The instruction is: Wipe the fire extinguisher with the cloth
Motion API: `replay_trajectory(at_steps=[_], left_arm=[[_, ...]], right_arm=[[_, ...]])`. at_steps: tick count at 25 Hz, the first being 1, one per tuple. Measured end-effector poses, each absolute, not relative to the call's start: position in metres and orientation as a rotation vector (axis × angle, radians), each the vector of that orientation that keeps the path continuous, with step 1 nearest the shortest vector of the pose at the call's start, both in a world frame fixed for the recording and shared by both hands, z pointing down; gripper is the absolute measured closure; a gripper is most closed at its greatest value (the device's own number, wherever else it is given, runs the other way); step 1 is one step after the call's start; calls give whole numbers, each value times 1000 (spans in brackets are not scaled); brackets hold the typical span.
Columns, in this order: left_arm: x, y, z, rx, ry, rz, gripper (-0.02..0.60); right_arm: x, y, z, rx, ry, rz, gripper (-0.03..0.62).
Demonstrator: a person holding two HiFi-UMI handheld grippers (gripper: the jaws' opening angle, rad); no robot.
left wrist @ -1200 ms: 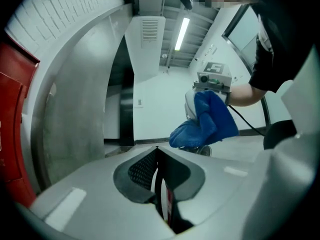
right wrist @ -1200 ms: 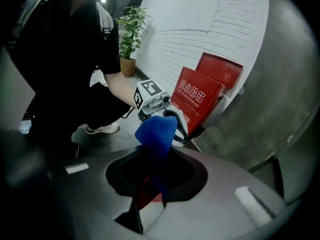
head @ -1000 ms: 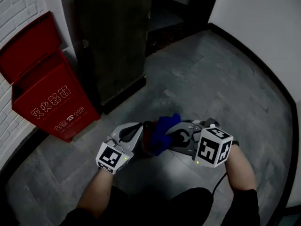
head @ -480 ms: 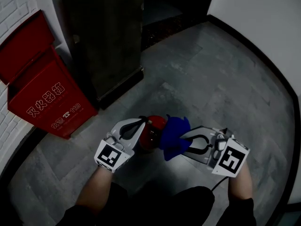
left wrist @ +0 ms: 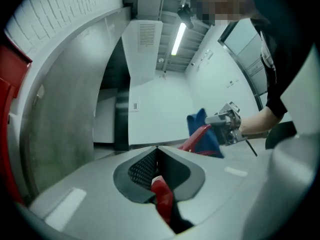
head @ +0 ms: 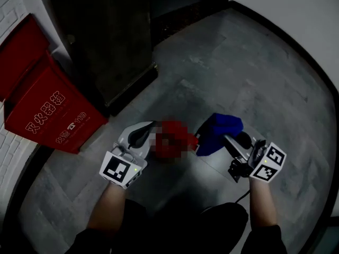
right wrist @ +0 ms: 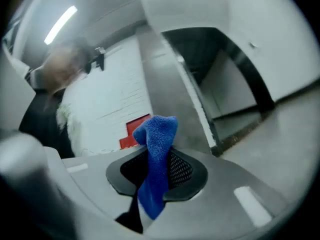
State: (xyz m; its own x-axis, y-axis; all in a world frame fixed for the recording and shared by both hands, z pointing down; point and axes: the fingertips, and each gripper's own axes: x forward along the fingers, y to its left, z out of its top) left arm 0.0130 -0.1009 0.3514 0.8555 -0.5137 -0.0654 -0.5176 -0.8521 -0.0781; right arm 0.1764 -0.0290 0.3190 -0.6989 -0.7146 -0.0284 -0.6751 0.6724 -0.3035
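Left hand-held gripper (left wrist: 157,156), nearest the person at the near edge of the floor (head: 249,73), has its jaws closed tight on a thin red part (left wrist: 161,198) of the fire extinguisher (head: 170,141), by the look of it the handle. The extinguisher sits between the two grippers, low over the grey tiles. Its body is too blurred to read, and I cannot tell whether its base rests on the floor.

Just to its right, the right hand-held gripper (head: 226,138) is clamped on the blue cloth (head: 221,127). The cloth bunches up beyond the jaw tips and lies just beside the extinguisher's right flank, perhaps touching it.

I judge the wiping itself to be in hand, with the left grip steadying and the right working the cloth. The next move calls for pressing the wad against the red body and drawing it along. Meanwhile the left grip must hold firm so the extinguisher does not twist. The cloth is gathered narrow, so it covers little at each pass.

Farther off, at the floor's far left edge against the white brick wall (head: 8,1), stands a red extinguisher box (head: 50,115). It has white characters on its front and a sloped lid (head: 26,57). Its inside is not shown, so what it holds cannot be told.
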Motion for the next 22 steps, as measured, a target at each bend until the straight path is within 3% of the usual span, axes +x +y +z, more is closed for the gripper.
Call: replay_trajectory(at_steps=[8,22], left_arm=[[25,-92,347,-2903,783,20,580],[26,-83,343,-2898,750,6,580]], right_arm=[[113,-61,380,-609,2386,-1163,522],[108,-92,391,-866,2556,-991,519]])
